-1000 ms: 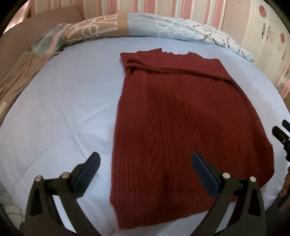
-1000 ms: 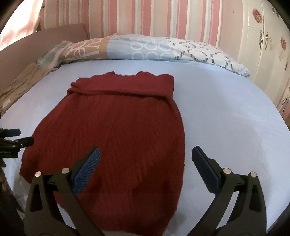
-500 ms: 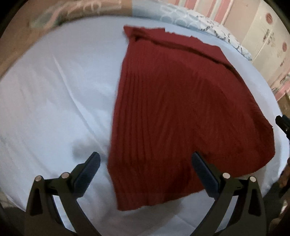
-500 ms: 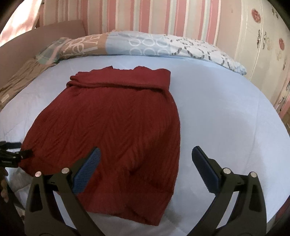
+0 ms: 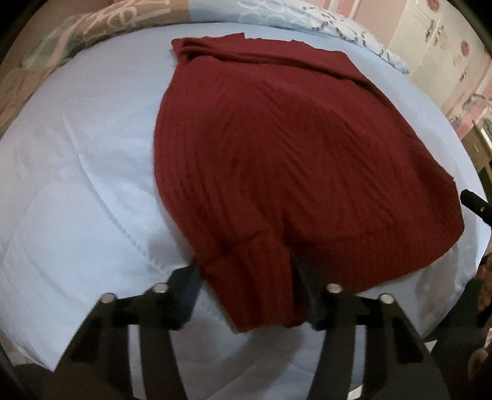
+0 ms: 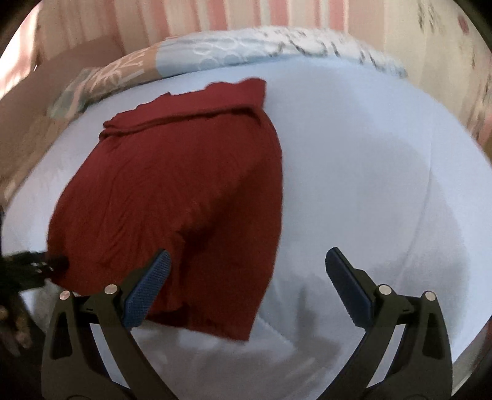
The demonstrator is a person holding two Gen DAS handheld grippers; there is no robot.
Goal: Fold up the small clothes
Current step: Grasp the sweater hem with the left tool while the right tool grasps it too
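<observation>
Lying flat on the pale blue bedspread (image 5: 92, 184), the dark red knitted garment (image 5: 292, 154) was spread with its folded-over top band toward the pillows (image 5: 129, 18) and its lower hem toward you. A second earlier that hem lay smooth on the bed; now its near left corner was bunched into a ridge between the pads of your left gripper (image 5: 246, 286). Your left jaws had just been closing, from wide apart down to a narrow gap, and they were pinched on that hem corner, the cloth puckered and hanging over the right finger. Your left gripper had also dropped closer to the bed than before, so the garment filled much more of its view.

Your right gripper (image 6: 246, 289) was spread wide, as it had been a second ago, with nothing between its pads. It had shifted and rolled, so the bed now appeared tilted in its view. Its left pad (image 6: 147, 292) hung over the hem near the garment's right corner, and the right pad over bare bedspread; whether either touched the cloth, I could not tell.

Behind the pillows stood the pink-striped wall (image 6: 215, 15), blurred in the right view.
</observation>
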